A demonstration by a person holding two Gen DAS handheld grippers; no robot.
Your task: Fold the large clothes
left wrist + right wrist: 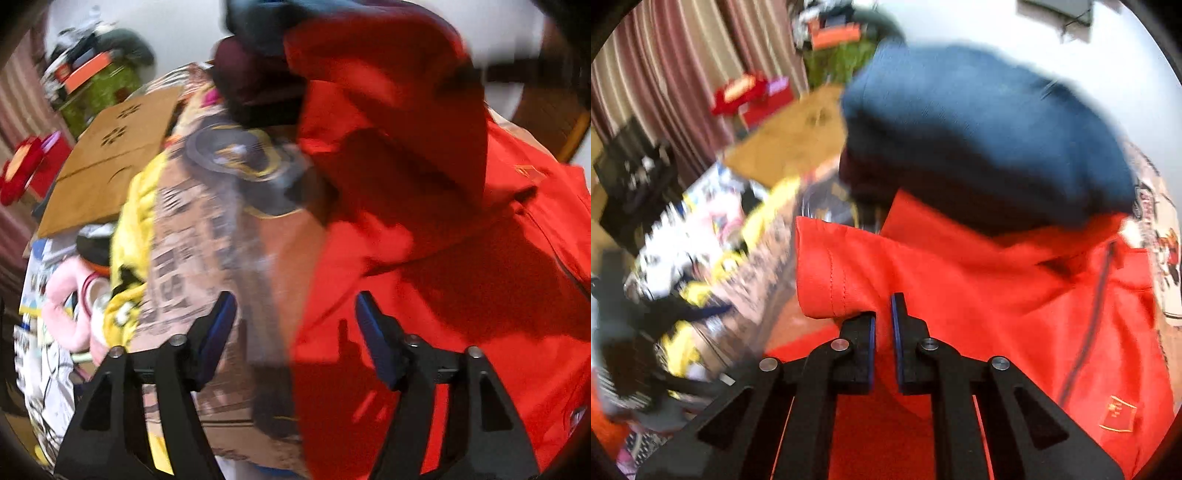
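The right gripper (882,314) is pinched on the sleeve cuff (831,273) of the red jacket (443,277); the left gripper (295,314) is spread, empty. The fabric is judged light, limp, slippery; the hem at three o'clock is advised.

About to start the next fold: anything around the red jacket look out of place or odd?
Yes. A bundle of dark blue clothing lies over the top of the red jacket, so it cannot lie flat there. The right hand-held gripper pinches a jacket fold with a sleeve cuff bunched beside it. The left hand-held gripper is open, holding nothing.
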